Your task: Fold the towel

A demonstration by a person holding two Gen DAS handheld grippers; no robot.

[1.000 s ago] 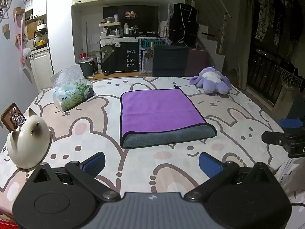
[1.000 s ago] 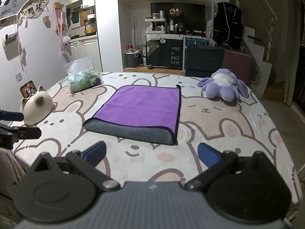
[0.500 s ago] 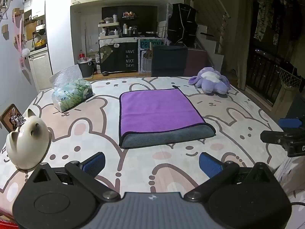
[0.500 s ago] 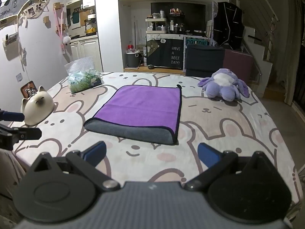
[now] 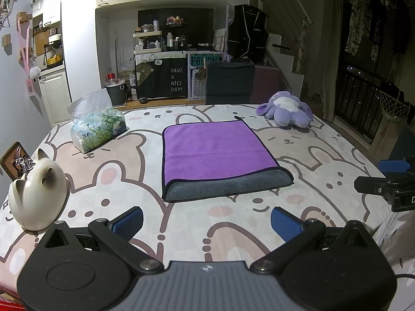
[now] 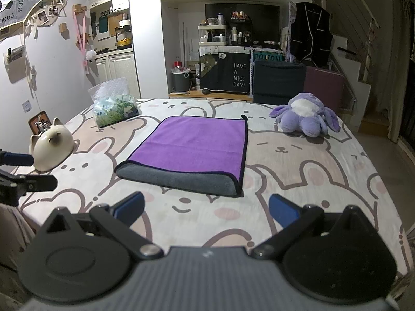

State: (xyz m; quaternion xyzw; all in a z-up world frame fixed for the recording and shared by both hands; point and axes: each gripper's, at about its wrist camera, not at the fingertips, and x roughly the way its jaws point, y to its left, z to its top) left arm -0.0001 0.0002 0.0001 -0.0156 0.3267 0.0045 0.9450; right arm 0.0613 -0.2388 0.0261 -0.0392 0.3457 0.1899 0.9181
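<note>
A purple towel [image 5: 218,147] with a grey underside lies folded flat in the middle of the table, its rolled grey fold edge toward me; it also shows in the right wrist view [image 6: 192,147]. My left gripper [image 5: 207,224] is open and empty, hovering over the near table edge, short of the towel. My right gripper [image 6: 206,211] is open and empty, also short of the towel. Each gripper shows at the edge of the other's view: the right one [image 5: 389,181] at the right, the left one [image 6: 18,171] at the left.
The table [image 5: 311,155] has a bunny-print cloth. A cat-shaped ceramic figure [image 5: 39,194] stands near left, a tissue pack [image 5: 97,129] far left, a purple plush toy [image 5: 285,112] far right. A dark chair [image 5: 229,83] stands behind the table.
The views have shifted only slightly. The towel and both grippers stay as they were.
</note>
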